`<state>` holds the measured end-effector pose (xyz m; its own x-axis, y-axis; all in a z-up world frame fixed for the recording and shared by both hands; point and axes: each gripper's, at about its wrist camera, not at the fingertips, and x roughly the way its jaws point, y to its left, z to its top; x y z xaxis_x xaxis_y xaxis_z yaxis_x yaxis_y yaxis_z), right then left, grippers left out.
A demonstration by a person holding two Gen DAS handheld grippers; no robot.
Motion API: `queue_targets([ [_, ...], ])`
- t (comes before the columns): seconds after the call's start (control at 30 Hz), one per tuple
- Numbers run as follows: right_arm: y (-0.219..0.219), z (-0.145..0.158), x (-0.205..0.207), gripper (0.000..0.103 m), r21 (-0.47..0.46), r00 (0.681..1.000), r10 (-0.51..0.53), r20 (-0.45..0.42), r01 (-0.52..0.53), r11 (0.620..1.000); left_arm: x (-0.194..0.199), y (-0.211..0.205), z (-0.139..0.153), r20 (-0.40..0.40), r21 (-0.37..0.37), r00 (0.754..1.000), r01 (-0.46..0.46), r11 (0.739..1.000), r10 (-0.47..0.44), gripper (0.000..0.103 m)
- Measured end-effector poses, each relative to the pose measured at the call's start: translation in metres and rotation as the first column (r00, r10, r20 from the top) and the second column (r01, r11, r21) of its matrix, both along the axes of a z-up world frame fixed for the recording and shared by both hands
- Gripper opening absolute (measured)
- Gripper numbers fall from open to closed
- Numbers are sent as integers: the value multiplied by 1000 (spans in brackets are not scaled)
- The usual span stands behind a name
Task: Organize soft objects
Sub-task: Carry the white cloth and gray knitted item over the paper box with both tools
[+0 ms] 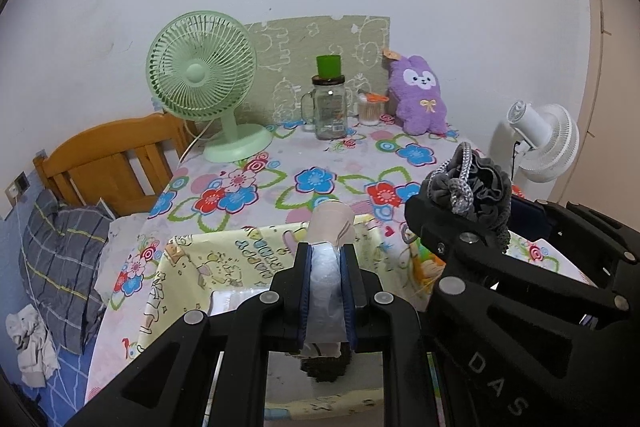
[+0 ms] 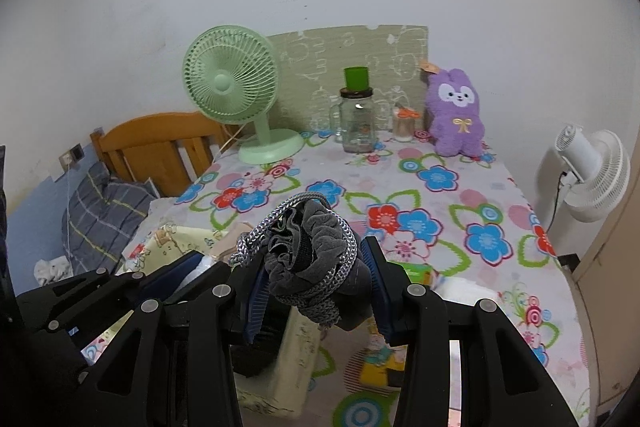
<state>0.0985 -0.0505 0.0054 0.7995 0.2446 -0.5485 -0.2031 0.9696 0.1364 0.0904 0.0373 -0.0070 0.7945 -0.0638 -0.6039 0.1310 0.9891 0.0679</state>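
Two hand-held grippers hover close together above the near edge of a tabletop (image 2: pixel 460 187) covered in a flower-print cloth. The left hand-held gripper (image 1: pixel 325 267) is clenched on a soft bundle wrapped in clear plastic (image 1: pixel 326 291), with a pale pink rounded end sticking out past the blue pads. What the bundle is cannot be told for sure. The right hand-held gripper (image 2: pixel 316 279) is clamped on a grey drawstring pouch (image 2: pixel 308 259) of velvety fabric, its gathered mouth ruffled and facing up, with a silver-grey braided cord (image 2: pixel 280 219) looped around the neck. Both items are held in the air just over a yellow cartoon-print cloth box or bag (image 1: pixel 224 259) on the near tabletop. Its exact form is unclear. At the far end stand a green desk fan (image 2: pixel 236 95), a glass jar mug with a green cap (image 2: pixel 358 115), a small container of cotton swabs (image 2: pixel 404 127) and a purple plush rabbit (image 2: pixel 458 115). A white fan (image 2: pixel 592 175) stands off to the right, and a bed with a wooden headboard (image 2: pixel 160 143) lies to the left. Both held items look light and squashy, so they will likely deform, not break. The plastic wrap is probably slippery, so a grip across the middle suits it. The pouch is best pinched below the cord, where the fabric bunches thickest; the loose cord could snag.
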Motion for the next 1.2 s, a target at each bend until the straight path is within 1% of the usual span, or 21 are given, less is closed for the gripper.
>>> queue_targets([
  [0.17,16,-9,7,47,4,1000,15,-2,-15,1000,8,15,-8,2,-6,1000,-24,1000,24,12],
  [0.4,39,-20,18,47,-14,999,40,-26,-40,999,15,34,-20,-21,-14,998,-55,998,55,13],
  [0.67,62,-33,27,47,-42,996,60,-71,-63,997,25,56,-37,-90,-1,991,-101,995,101,16],
  [0.73,65,-35,28,47,-42,995,67,-80,-71,997,26,61,-41,-103,-8,989,-104,995,103,16],
  [0.8,69,-37,30,47,-47,993,75,-86,-79,996,28,65,-44,-121,-21,988,-104,994,101,20],
  [0.83,72,-38,31,47,-51,993,80,-90,-85,995,29,67,-45,-128,-28,987,-102,994,98,25],
  [0.87,73,-39,31,47,-52,992,84,-92,-89,995,30,69,-47,-136,-34,986,-103,994,97,28],
  [0.93,77,-41,33,47,-49,990,98,-100,-103,993,29,73,-48,-135,-39,985,-109,993,103,30],
  [0.97,79,-42,33,47,-48,989,105,-104,-110,993,28,74,-49,-136,-38,985,-110,993,104,34],
  [1.07,85,-45,36,47,-41,984,131,-124,-137,990,27,78,-50,-144,-32,983,-117,993,111,36],
  [1.13,88,-46,36,48,-34,980,146,-134,-152,988,27,79,-50,-147,-33,983,-120,992,114,43],
  [1.2,90,-47,36,50,-27,977,164,-137,-169,985,26,81,-50,-148,-38,982,-120,992,113,52],
])
